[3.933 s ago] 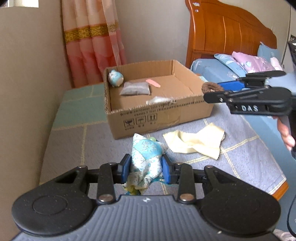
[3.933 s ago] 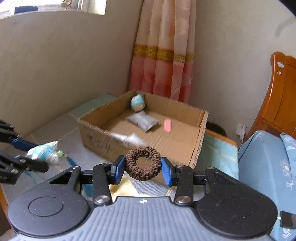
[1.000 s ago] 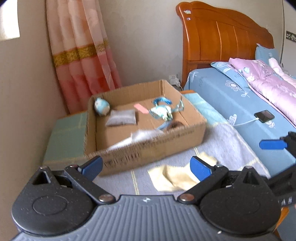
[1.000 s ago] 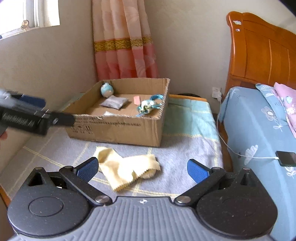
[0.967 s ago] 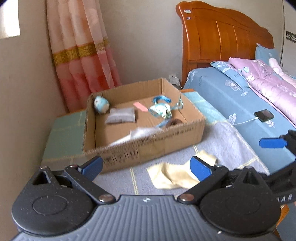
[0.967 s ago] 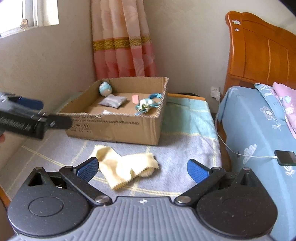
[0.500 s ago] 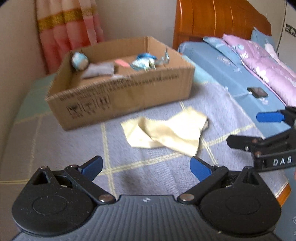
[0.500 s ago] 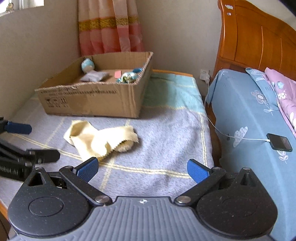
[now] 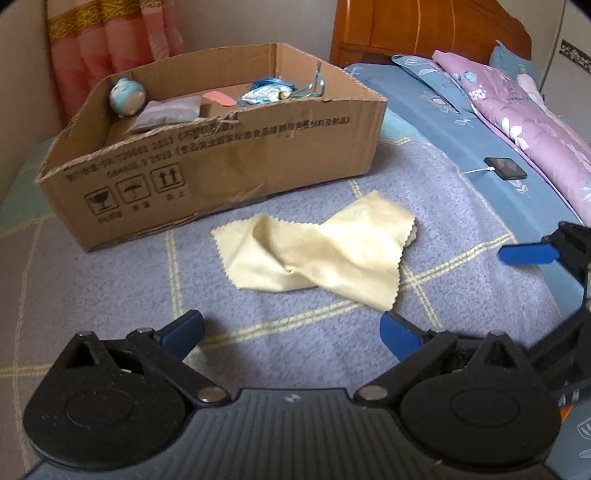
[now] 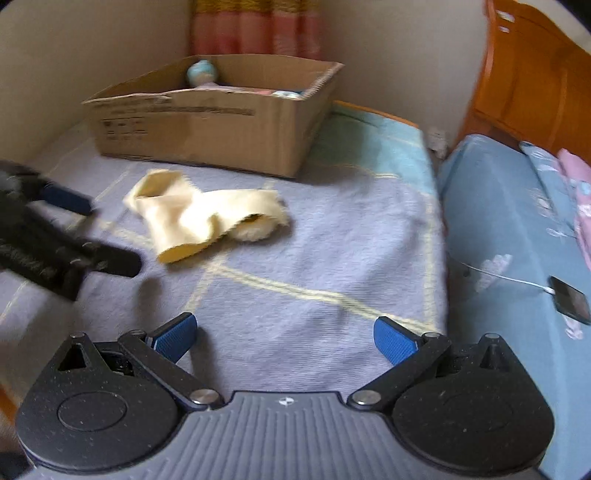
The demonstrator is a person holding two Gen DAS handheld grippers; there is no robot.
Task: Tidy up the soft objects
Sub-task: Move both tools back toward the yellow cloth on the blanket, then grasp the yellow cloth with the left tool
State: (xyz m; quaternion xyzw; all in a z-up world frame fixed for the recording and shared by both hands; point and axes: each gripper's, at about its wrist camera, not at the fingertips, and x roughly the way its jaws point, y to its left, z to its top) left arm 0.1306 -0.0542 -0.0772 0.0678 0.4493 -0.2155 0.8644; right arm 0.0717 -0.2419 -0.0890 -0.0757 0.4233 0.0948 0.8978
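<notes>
A crumpled pale yellow cloth (image 9: 317,254) lies on the grey-blue blanket in front of the cardboard box (image 9: 229,155); it also shows in the right wrist view (image 10: 199,218), with something fluffy under its right end. The box (image 10: 207,125) holds a blue plush ball (image 9: 126,96), a grey pouch (image 9: 166,112), a pink piece (image 9: 219,99) and a blue floral sachet (image 9: 266,94). My left gripper (image 9: 291,332) is open and empty, just short of the cloth. My right gripper (image 10: 286,339) is open and empty, further back from the cloth.
The table's blanket (image 9: 110,280) ends at the right beside a bed with blue sheets (image 10: 509,221) and a pink quilt (image 9: 517,110). A phone on a cable (image 9: 505,167) lies on the bed. A wall and curtain (image 9: 110,33) stand behind the box.
Both grippers, earlier shut on the sachet and a brown scrunchie, are now open and empty. Both have dropped lower and closer to the yellow cloth over the last second.
</notes>
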